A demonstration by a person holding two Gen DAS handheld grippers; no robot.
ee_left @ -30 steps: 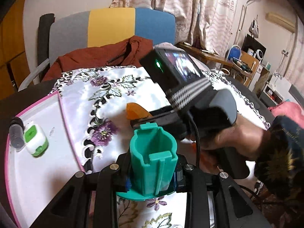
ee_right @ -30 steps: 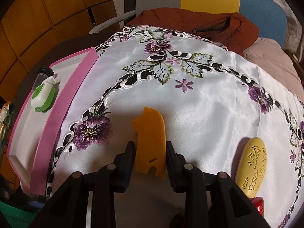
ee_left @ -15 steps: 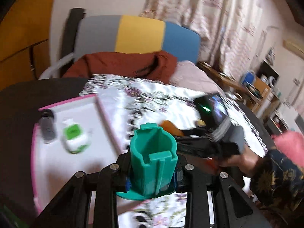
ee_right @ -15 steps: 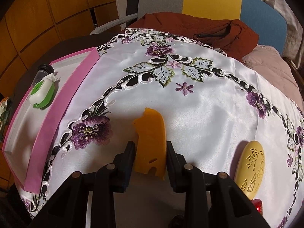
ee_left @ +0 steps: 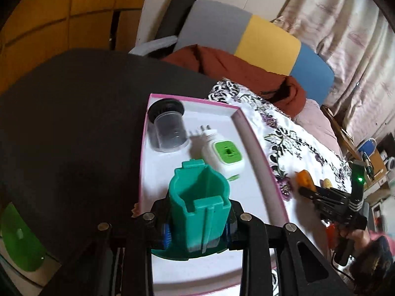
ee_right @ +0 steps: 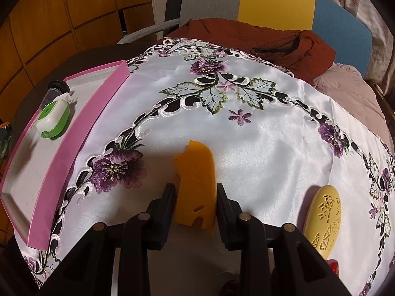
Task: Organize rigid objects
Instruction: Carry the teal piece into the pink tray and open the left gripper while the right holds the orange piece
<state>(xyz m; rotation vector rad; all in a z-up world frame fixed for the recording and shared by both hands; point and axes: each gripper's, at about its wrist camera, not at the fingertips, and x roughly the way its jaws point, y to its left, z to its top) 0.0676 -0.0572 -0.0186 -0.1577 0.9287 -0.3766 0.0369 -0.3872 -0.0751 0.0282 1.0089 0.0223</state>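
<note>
Gripping a teal plastic holder (ee_left: 201, 207) between its closed jaws, the left gripper (ee_left: 197, 224) is hovering over the pink-rimmed white tray (ee_left: 256, 145), where a clear cup with a black lid (ee_left: 167, 128) and a white-and-green plug-in device (ee_left: 223, 154) are lying side by side. The right gripper (ee_right: 195, 197) is clamping an orange plastic piece (ee_right: 196, 177) above the embroidered white tablecloth (ee_right: 259, 135), and a yellow perforated oval case (ee_right: 323, 219) is lying just right of it.

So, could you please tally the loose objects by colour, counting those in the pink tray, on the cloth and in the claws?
Green or teal: 2, plug-in device, teal holder
Yellow or orange: 2, orange piece, yellow oval
Clear: 1, cup
Total: 5
</note>
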